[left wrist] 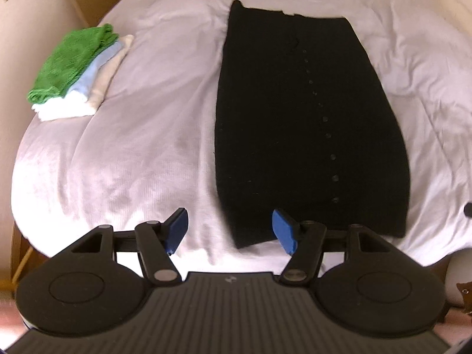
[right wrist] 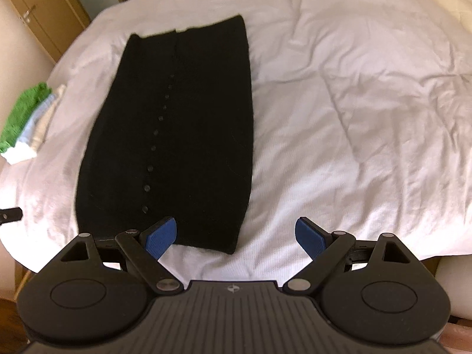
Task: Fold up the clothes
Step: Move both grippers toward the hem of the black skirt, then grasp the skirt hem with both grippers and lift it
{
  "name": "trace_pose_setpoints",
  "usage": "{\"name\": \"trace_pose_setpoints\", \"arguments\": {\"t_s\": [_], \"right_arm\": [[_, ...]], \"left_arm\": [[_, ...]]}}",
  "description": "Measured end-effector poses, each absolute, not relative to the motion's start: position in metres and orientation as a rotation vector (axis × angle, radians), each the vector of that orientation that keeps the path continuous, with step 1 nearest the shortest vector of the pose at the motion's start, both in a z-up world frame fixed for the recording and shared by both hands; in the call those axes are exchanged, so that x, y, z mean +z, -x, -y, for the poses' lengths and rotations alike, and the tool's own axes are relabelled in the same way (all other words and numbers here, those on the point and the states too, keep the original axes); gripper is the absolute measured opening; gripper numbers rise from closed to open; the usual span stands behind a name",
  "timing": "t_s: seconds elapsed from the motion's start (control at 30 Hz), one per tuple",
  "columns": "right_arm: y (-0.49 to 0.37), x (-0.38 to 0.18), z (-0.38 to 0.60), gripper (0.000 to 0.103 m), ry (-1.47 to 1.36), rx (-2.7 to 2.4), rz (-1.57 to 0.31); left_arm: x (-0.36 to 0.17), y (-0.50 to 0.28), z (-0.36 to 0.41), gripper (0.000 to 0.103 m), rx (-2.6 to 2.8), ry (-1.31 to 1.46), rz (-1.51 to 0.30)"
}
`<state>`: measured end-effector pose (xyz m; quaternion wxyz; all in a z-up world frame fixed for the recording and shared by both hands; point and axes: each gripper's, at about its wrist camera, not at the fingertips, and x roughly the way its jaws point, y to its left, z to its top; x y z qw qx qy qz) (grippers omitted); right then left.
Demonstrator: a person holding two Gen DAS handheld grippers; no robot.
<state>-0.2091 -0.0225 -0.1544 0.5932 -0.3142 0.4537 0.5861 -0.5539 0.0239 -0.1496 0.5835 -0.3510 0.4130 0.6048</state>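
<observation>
Black buttoned cardigan [left wrist: 306, 124] lies flat and lengthwise on the white bedsheet [left wrist: 141, 147], folded into a long panel — its near hem sits just ahead of both tools. The left gripper [left wrist: 230, 230] is spread wide, holding nothing, over the hem's left corner; the right gripper [right wrist: 236, 237] is likewise spread over the right corner. A stack of folded clothes [left wrist: 76, 70] — green on top — rests well apart at the bed's left edge.

Home bedroom: bed with white duvet [right wrist: 354, 88], wooden wardrobe doors [right wrist: 38, 14] behind
</observation>
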Motion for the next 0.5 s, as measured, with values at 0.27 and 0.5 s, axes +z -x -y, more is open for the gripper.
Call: {"name": "trace_pose_setpoints", "arguments": {"t_s": [0.27,0.5], "right_arm": [[0.247,-0.216,0.010,0.090,0.832,1.386,-0.939],[0.237,-0.263,0.011,0.088,0.682,1.532,-0.728]], "left_arm": [[-0.222,0.570,-0.034,0.058,1.251,0.640,-1.067],[-0.272,0.568,-0.040,0.047,1.224,0.470,-0.949]]}}
